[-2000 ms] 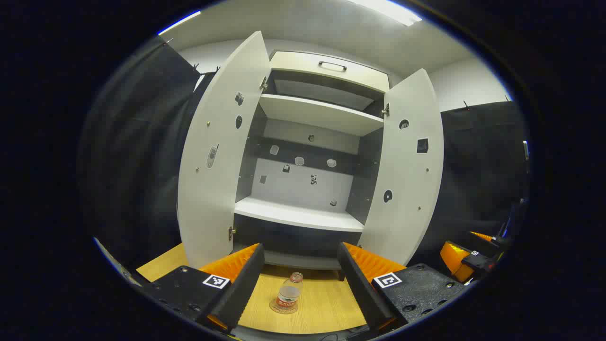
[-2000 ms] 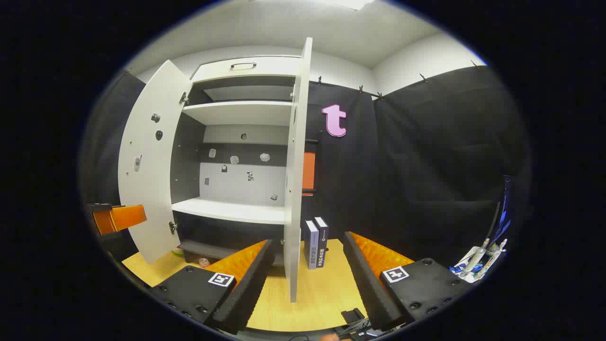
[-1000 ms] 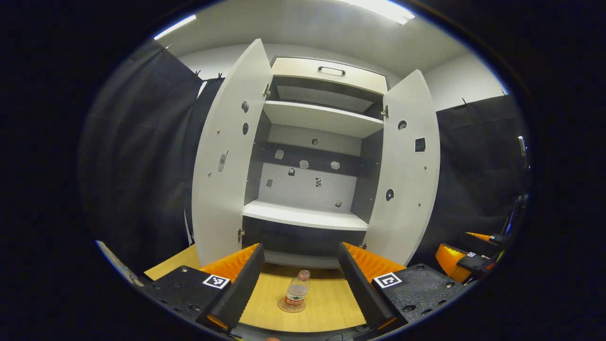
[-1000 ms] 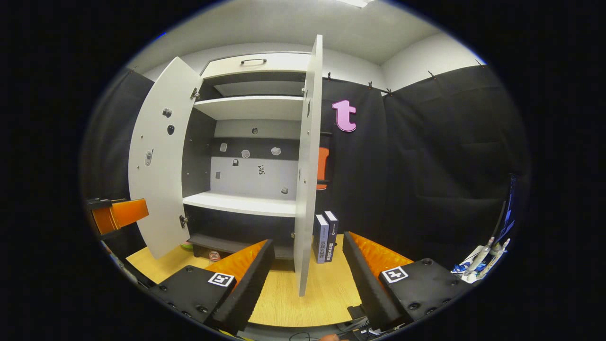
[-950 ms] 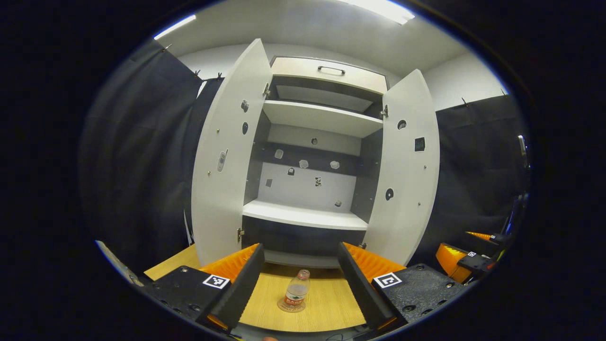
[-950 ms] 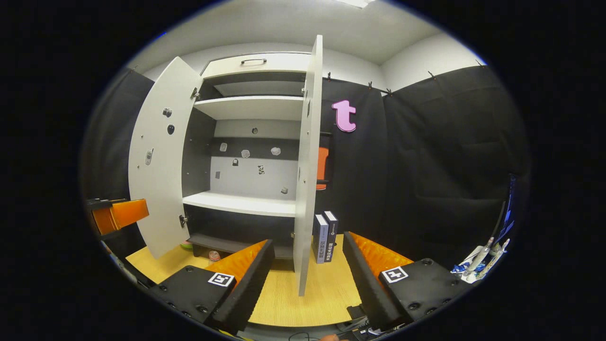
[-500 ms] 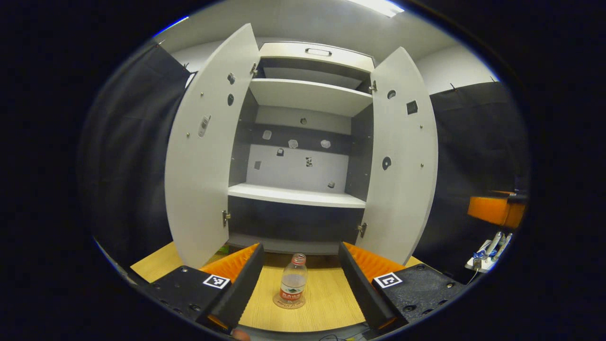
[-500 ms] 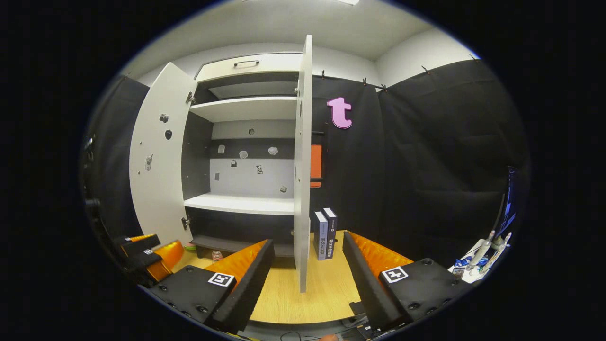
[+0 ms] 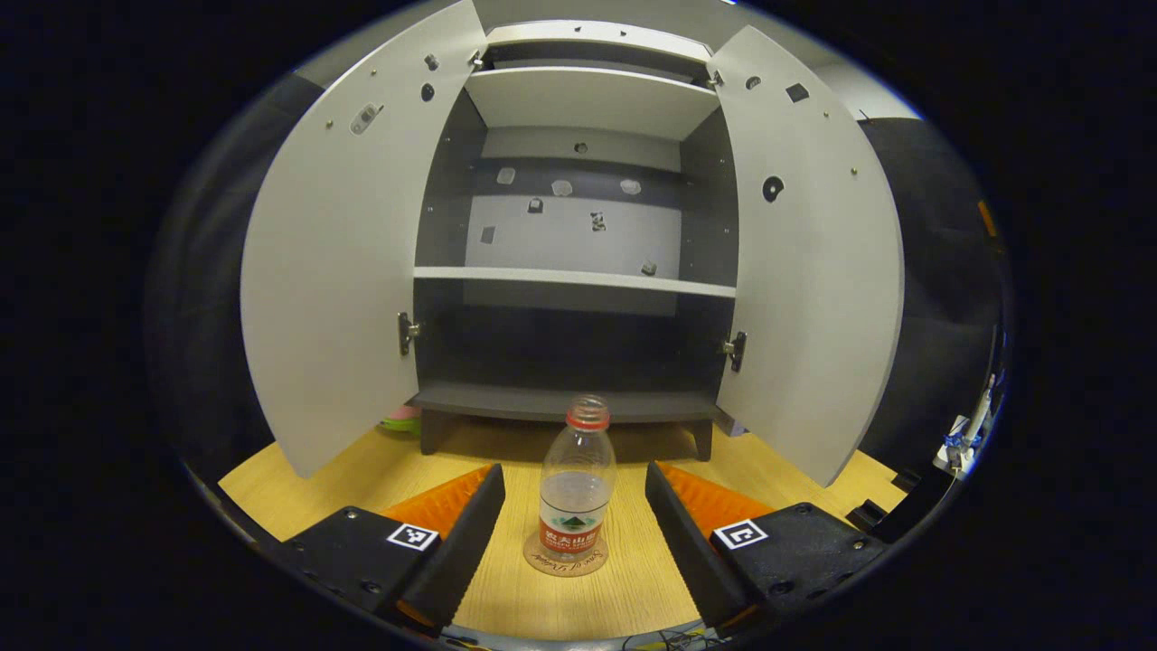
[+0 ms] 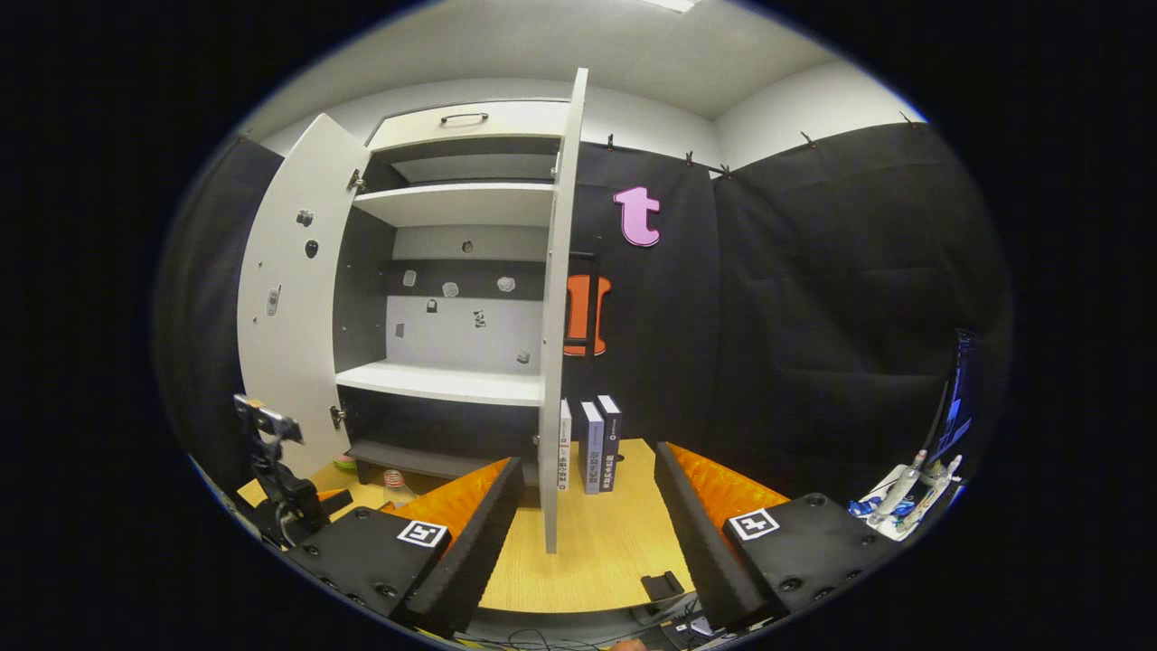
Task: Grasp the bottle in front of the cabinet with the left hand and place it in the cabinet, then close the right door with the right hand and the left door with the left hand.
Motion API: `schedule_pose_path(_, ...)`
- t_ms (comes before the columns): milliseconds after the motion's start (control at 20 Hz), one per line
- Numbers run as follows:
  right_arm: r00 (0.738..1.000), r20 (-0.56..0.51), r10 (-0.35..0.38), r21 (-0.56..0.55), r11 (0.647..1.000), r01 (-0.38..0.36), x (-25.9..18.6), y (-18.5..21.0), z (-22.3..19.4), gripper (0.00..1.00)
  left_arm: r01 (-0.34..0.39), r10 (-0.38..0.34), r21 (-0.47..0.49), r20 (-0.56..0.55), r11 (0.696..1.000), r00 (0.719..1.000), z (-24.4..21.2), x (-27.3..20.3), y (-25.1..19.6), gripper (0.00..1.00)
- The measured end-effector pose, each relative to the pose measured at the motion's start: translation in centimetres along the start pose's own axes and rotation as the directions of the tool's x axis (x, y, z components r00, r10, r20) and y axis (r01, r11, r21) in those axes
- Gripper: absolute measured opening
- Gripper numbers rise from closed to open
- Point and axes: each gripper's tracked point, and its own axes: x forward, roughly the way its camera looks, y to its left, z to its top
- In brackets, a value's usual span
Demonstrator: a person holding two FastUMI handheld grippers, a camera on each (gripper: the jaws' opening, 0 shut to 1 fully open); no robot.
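**Two doors open, one bottle waiting**

Two wide-open fingers of the left gripper (image 9: 571, 529) sit on each side of the bottle (image 9: 575, 493) and do not touch it. The bottle stands up straight on the wooden table (image 9: 624, 597), in front of the cabinet (image 9: 578, 226). It is clear, with a red cap and a red and white label. The label has small writing, too tiny to read. There is also curly writing on the table at the bottle's foot, and I cannot read that either.

Each gripper has a little black-and-white square tag on its finger blocks.

Both cabinet doors stand open. The left door (image 9: 334, 262) and the right door (image 9: 813, 271) swing out to the sides. Inside, a white shelf (image 9: 578, 278) goes across, and small stickers dot the back wall.

From the right gripper view, the right gripper (image 10: 587, 524) is open too and holds nothing. The edge of the right door (image 10: 556, 307) is straight ahead of it. Three books (image 10: 589, 445) stand side by side on the table just past that door. Their spines have writing, but it is too small to read. The bottle (image 10: 395, 488) peeks out low on the left, near the left gripper (image 10: 289, 502).
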Motion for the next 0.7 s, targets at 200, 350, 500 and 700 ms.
schedule_pose_path(200, 1.000, -0.005, -0.020, -0.014, 1.000, 0.020, -0.1, -1.0, 0.0, 0.97, -0.015, 0.015, 0.000, -0.087, 1.000, 0.996, -4.4, 3.5, -0.2, 0.96)
schedule_pose_path(350, 0.999, -0.016, -0.029, -0.025, 0.999, 0.028, 0.0, -1.5, -0.2, 0.97, -0.032, 0.027, -0.030, -0.135, 0.999, 0.990, -6.5, 5.4, -0.1, 0.96)
schedule_pose_path(500, 0.999, -0.022, -0.041, -0.041, 0.998, 0.040, 0.0, -2.3, -0.3, 0.97, -0.064, 0.054, -0.053, -0.181, 0.997, 0.982, -8.3, 6.6, 0.6, 0.96)
schedule_pose_path(700, 0.998, -0.033, -0.052, -0.057, 0.997, 0.050, 0.1, -2.7, -0.8, 0.97, -0.061, 0.046, -0.069, -0.206, 0.996, 0.978, -8.9, 7.4, 0.8, 0.95)
